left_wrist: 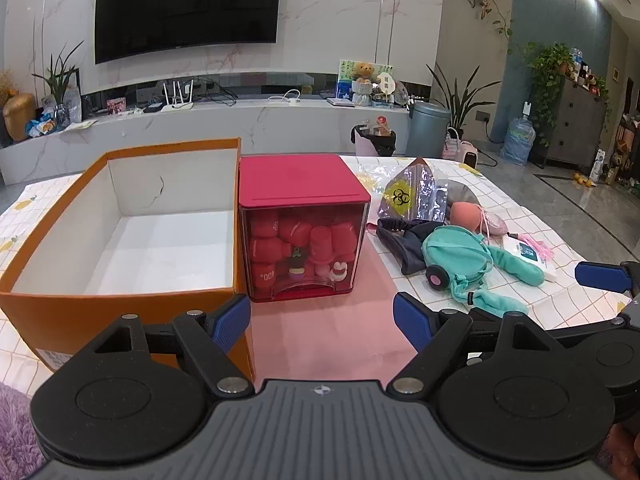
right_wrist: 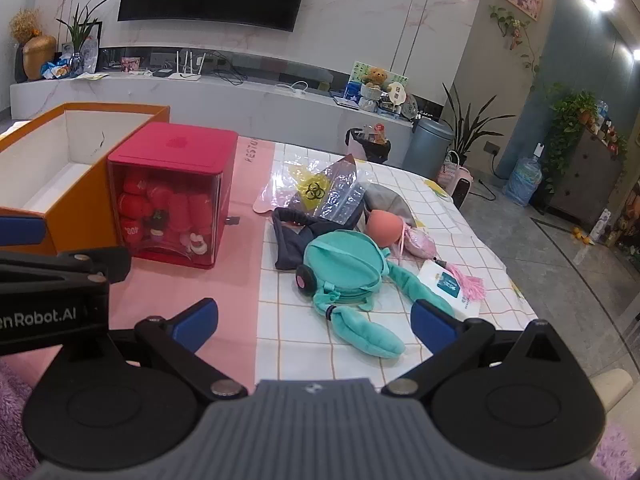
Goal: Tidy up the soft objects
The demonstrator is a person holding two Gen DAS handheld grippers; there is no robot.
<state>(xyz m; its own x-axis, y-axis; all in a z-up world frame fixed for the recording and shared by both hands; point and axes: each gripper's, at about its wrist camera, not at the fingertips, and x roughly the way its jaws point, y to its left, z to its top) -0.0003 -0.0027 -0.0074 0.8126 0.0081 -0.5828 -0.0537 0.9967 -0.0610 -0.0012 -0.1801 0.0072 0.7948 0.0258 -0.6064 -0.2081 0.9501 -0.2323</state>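
A pile of soft things lies on the checked tablecloth: a teal plush bag (right_wrist: 344, 268) with long ears, a dark headband (right_wrist: 294, 236), a peach sponge (right_wrist: 383, 224), a pink pouch (right_wrist: 420, 244) and a grey cloth (right_wrist: 386, 200). The teal bag (left_wrist: 460, 256) also shows in the left wrist view. An open, empty orange box (left_wrist: 80, 280) stands at the left. My left gripper (left_wrist: 322, 322) is open and empty, in front of the red cube. My right gripper (right_wrist: 314, 320) is open and empty, just short of the teal bag.
A red-lidded clear cube (left_wrist: 304, 240) full of red toys stands between the box and the pile. A clear biohazard bag (right_wrist: 324, 192) and a white card (right_wrist: 450, 284) with a pink tassel lie by the pile. The table's right edge (right_wrist: 516, 280) drops to the floor.
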